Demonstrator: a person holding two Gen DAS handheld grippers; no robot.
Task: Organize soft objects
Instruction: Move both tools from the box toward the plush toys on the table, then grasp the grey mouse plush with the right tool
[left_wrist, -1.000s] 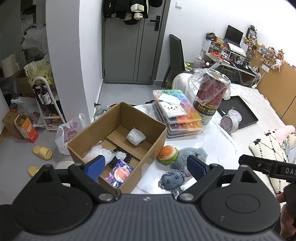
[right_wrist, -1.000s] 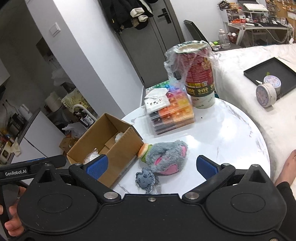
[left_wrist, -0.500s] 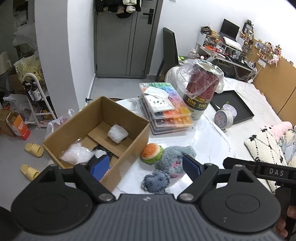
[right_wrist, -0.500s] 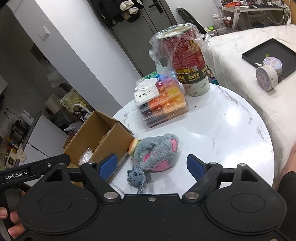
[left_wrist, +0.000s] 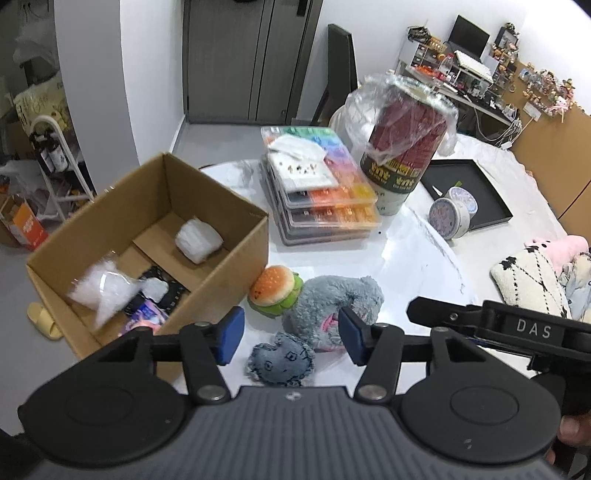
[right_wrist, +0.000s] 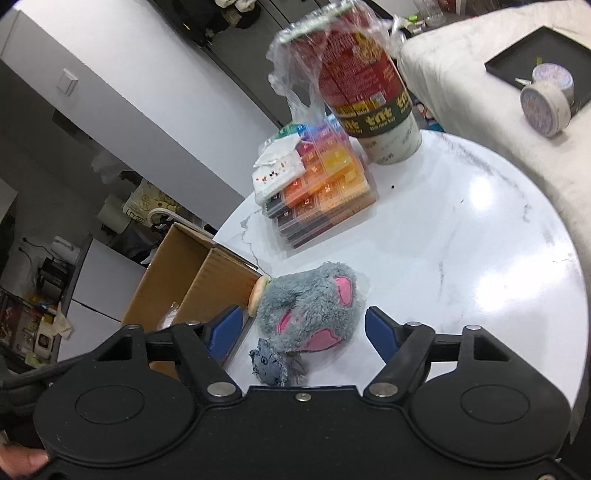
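White marble table (left_wrist: 417, 254) | cardboard box (left_wrist: 207, 218) | both hand-held grippers half-open, narrowing, empty

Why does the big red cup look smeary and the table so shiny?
Right wrist view: the red cup and bead boxes are motion-blurred, and lamp glare whitens the table. Left wrist view: sharper, but the fisheye bends the edges.

We see the left tool (left_wrist: 290, 334) tilted downward, its blue pads apart and nothing pressed between them; its jaws have just been closing. The right tool (right_wrist: 301, 332) likewise points down, gaping, jaws narrowing too. A fingertip (right_wrist: 22, 461), probably the left hand's, shows at the near edge.
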